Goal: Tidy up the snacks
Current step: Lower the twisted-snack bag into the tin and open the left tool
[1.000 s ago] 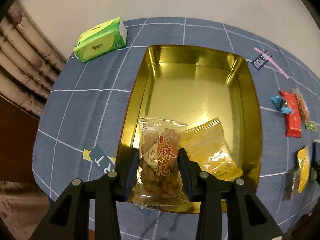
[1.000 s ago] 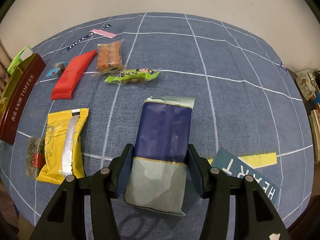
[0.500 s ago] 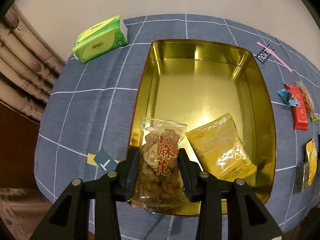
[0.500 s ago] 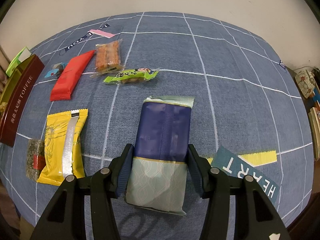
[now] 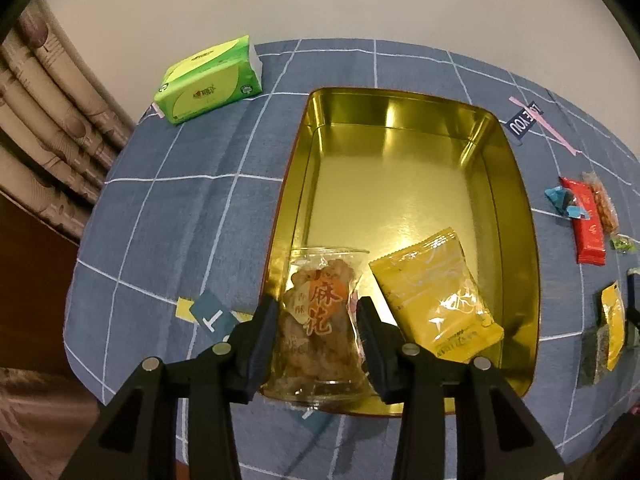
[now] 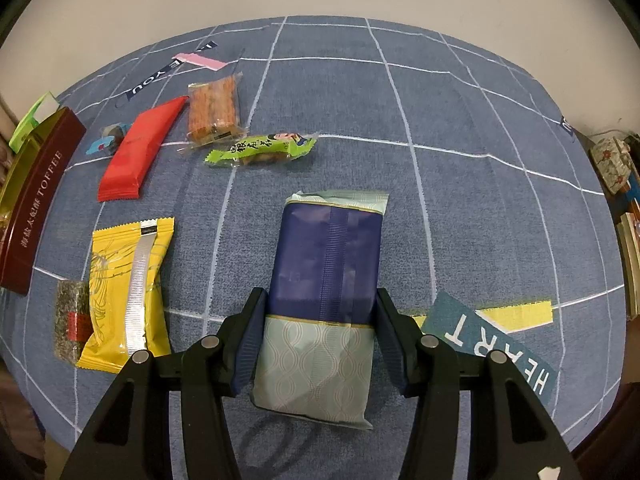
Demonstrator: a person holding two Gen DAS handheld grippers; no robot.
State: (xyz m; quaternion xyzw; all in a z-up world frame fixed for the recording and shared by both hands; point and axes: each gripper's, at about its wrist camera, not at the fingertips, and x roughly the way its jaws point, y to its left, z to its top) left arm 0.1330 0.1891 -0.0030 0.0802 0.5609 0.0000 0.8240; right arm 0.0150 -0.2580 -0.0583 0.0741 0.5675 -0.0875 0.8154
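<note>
My left gripper (image 5: 317, 312) is shut on a clear packet of twisted fried snacks (image 5: 316, 320) and holds it over the near left corner of the gold tin (image 5: 400, 120). A yellow packet (image 5: 436, 296) lies inside the tin at the near right. My right gripper (image 6: 320, 308) is shut on a navy and pale-green packet (image 6: 324, 272) just above the blue cloth. On the cloth to its left lie a yellow packet (image 6: 128, 288), a seaweed snack (image 6: 72, 320), a red bar (image 6: 140, 152), an orange cracker packet (image 6: 214, 108) and a green packet (image 6: 260, 148).
A green tissue pack (image 5: 208, 80) lies at the table's far left beside a curtain (image 5: 48, 120). The tin's maroon side (image 6: 36, 208) shows at the left of the right wrist view. A small blue candy (image 6: 106, 142) lies by the red bar. The table edge is near on all sides.
My left gripper has moved forward and right with the twisted-snack packet, which now hangs further over the tin. My right gripper and its navy packet have barely moved.
</note>
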